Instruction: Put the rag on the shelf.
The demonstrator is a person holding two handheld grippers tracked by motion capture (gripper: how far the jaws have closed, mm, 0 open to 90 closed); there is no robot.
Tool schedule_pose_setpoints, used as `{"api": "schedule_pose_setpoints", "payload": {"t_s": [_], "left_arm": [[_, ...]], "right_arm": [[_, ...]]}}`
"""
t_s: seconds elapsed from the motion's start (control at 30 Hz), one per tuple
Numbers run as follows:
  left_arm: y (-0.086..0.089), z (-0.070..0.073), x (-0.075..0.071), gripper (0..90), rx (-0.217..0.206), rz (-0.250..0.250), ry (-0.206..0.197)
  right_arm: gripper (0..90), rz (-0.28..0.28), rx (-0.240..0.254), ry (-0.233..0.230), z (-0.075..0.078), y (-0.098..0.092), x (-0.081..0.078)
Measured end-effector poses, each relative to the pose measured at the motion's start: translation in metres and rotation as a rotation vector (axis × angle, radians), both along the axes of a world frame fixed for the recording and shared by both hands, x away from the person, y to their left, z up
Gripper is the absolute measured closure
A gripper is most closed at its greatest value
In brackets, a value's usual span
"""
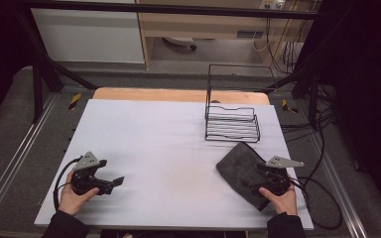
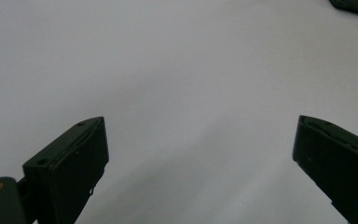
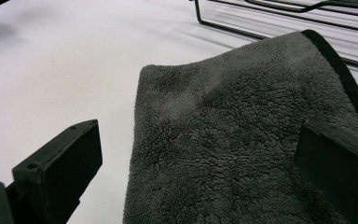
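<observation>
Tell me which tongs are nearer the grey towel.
Right. The right tongs hang over the grey towel, jaws open on either side of it. The left tongs are far across the white table.

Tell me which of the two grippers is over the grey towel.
The right gripper: its open jaws straddle the grey towel, while the left gripper hangs over bare white table.

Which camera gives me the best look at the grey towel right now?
The right gripper view: the grey towel lies close between its open jaws, pile and dark hem clear. The high view shows the whole towel beside the wire rack, but small. The left gripper view catches a dark corner.
</observation>
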State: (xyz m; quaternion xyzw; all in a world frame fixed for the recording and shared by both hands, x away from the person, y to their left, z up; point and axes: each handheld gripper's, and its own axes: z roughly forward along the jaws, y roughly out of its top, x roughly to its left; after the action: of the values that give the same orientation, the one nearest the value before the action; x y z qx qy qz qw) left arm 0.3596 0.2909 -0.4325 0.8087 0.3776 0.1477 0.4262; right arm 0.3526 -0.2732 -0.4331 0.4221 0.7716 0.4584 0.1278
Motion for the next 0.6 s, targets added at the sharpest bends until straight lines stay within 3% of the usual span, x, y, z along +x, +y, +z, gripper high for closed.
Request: {"api": "schedule_pose_setpoints", "payload": {"t_s": [0.33, 0.6], "left_arm": [[-0.001, -0.002, -0.001, 3.6, 0.009, 0.001, 0.002], [-0.003, -0.003, -0.001, 3.9, 0.016, -0.005, 0.004]], "right_arm": [[2.2, -0.009, -0.014, 0.005, -0.002, 0.003, 0.000], [2.7, 0.005, -0.027, 0.021, -0.001, 0.017, 0.001]]}}
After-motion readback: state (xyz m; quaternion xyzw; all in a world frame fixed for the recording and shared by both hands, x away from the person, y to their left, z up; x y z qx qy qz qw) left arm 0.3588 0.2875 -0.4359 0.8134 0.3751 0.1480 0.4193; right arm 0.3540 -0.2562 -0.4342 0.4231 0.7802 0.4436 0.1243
